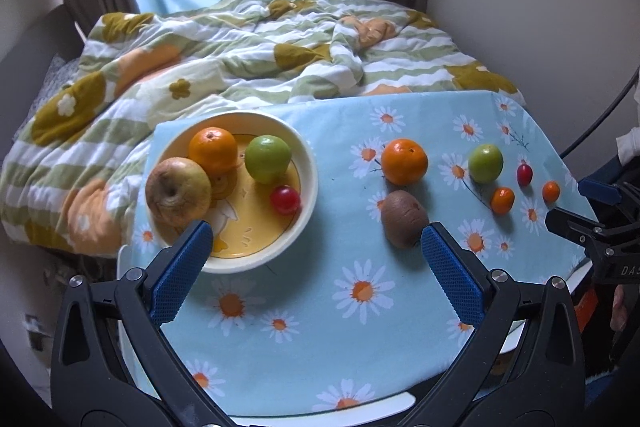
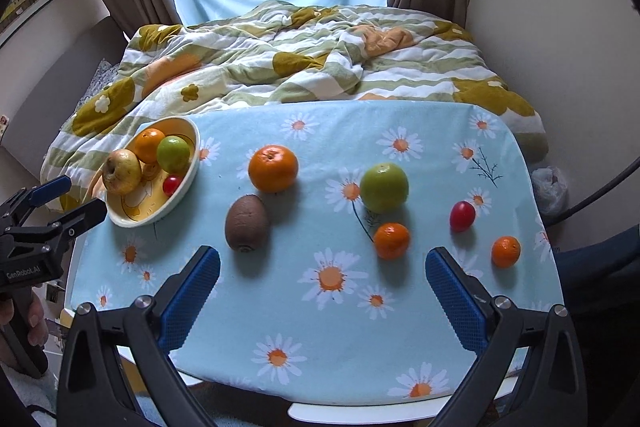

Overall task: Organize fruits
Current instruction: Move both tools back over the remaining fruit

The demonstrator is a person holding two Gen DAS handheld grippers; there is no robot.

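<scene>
A cream and yellow bowl [image 1: 308, 203] [image 2: 188, 187] at the table's left holds a yellowish apple [image 1: 178, 191], an orange [image 1: 213, 150], a green apple [image 1: 268, 159] and a red cherry tomato [image 1: 285, 199]. Loose on the daisy cloth lie a large orange [image 2: 273, 168], a kiwi [image 2: 246, 223], a green apple [image 2: 384, 187], two small oranges [image 2: 392, 240] [image 2: 506, 251] and a red tomato [image 2: 462, 215]. My left gripper [image 1: 316, 239] is open, near the bowl and kiwi [image 1: 404, 219]. My right gripper [image 2: 322, 265] is open over bare cloth near the front.
The table [image 2: 400, 307] with the light blue daisy cloth stands against a bed with a striped floral quilt [image 2: 300, 67]. A hand [image 2: 24, 319] holds the left gripper's handle at the table's left edge. A cable [image 2: 600, 195] hangs at the right.
</scene>
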